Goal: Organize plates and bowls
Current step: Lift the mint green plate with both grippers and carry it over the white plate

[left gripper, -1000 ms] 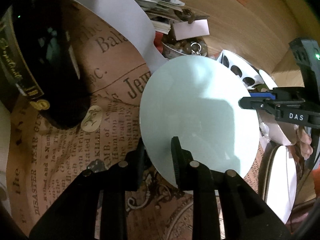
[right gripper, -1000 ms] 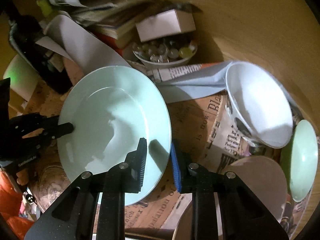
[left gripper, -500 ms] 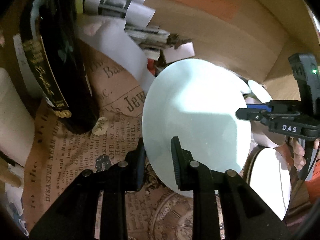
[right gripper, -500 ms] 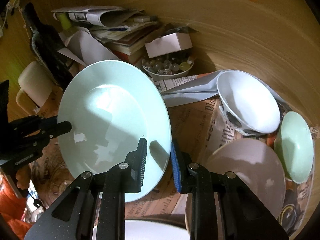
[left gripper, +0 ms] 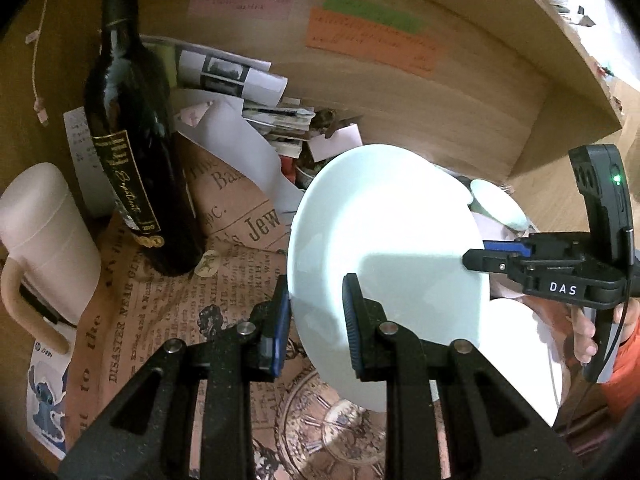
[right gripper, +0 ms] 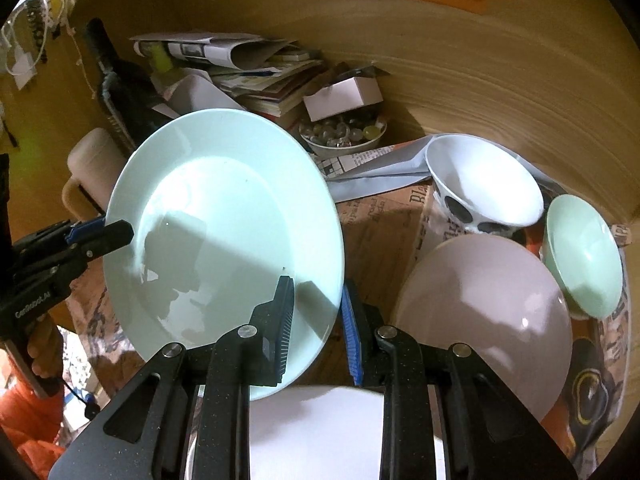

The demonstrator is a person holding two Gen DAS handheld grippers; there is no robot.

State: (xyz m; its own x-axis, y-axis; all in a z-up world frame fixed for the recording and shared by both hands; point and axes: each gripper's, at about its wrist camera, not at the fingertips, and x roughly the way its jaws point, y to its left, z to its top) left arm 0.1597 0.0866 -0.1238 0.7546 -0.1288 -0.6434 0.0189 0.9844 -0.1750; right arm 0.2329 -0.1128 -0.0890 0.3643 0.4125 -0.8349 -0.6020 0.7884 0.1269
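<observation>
A dark wine bottle (left gripper: 136,168) stands upright at the left on the newspaper-print sheet (left gripper: 168,300) that covers the bench, with a cream lidded jug (left gripper: 44,240) just beside it further left. Behind them, against the wooden back wall, lies a heap of newspapers and books (right gripper: 256,68), a small white box (right gripper: 344,96) and a dish of glass marbles (right gripper: 344,136). To the right sit a white bowl with dark spots (right gripper: 484,188), tilted on its side, a small pale green bowl (right gripper: 580,252) also tipped up, and a pinkish-grey plate (right gripper: 484,312) leaning in front of them; a white plate (right gripper: 316,432) lies low and close under the right gripper. The pale green plate (right gripper: 224,232) is held up off the bench, tilted, between the two grippers, glossy, round and unmarked, with a raised rim and hard shadows across its face. The left gripper (left gripper: 316,312) has its jaws closed on the plate's rim at one side, the edge caught between the pads. The right gripper (right gripper: 316,320) has its jaws pinched on the opposite edge in the same way.
</observation>
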